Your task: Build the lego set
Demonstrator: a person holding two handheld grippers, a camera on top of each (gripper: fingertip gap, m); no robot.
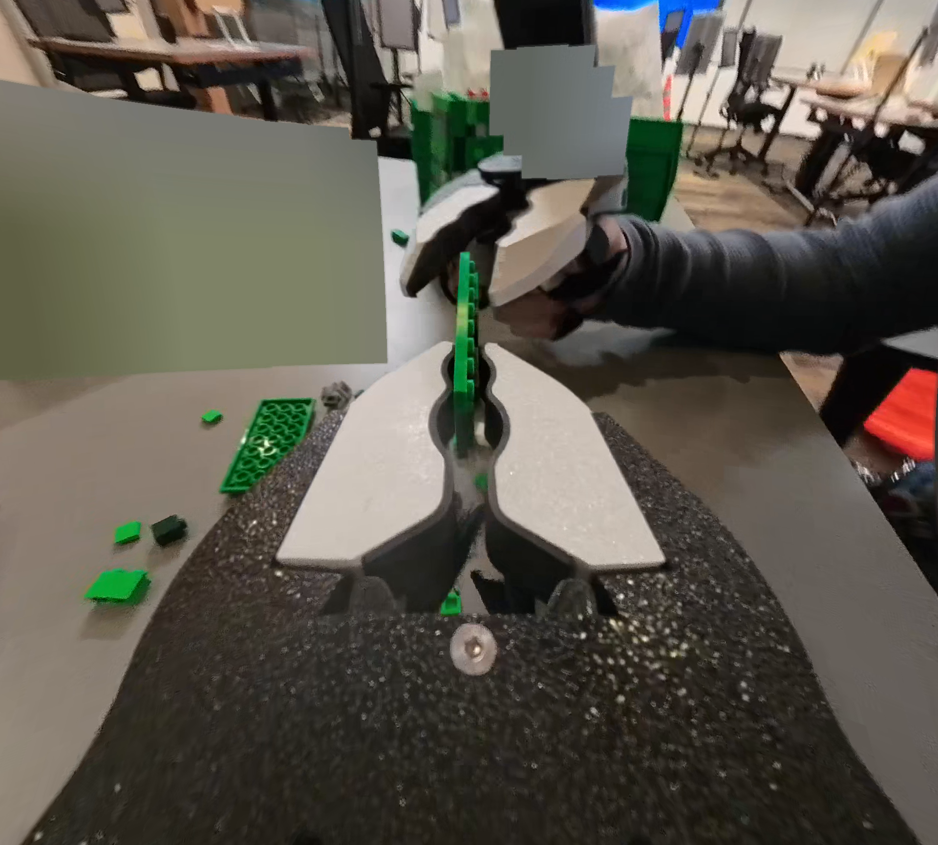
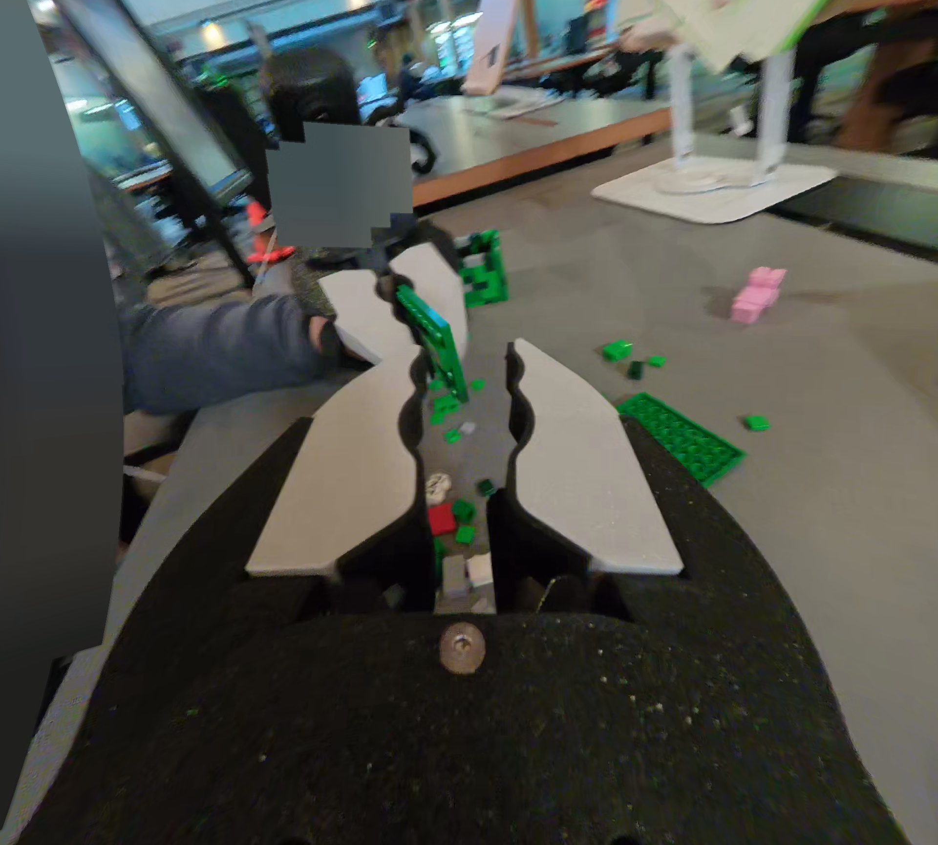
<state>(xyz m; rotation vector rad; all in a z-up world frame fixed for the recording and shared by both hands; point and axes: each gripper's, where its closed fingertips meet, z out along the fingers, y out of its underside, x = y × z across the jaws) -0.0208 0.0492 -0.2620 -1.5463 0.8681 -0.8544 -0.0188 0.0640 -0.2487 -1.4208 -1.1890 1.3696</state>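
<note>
The left gripper (image 1: 466, 394) pinches a green plate (image 1: 466, 358) on edge between its jaws. The right gripper (image 2: 464, 363) hovers above the desk (image 2: 761, 541), jaws parted and empty, loose green pieces (image 2: 616, 349) beyond them.

The left hand-held gripper (image 1: 467, 358) has a black body with a rough, speckled, grainy finish and a shiny metal screw (image 1: 472, 651) set in it; its fingers (image 1: 386, 460) are matt light grey on top with dark, rubbery-looking inner faces. The right hand-held gripper (image 2: 464, 353) looks the same. The green plate (image 1: 464, 358) clamped between the left fingers is glossy, studded plastic, as is the wedge plate (image 1: 266, 442) lying on the counter (image 1: 76, 490), which is smooth, matt grey. A sleeve (image 1: 761, 282) of dark knitted cloth shows. The pink blocks (image 2: 756, 295) are plastic.
</note>
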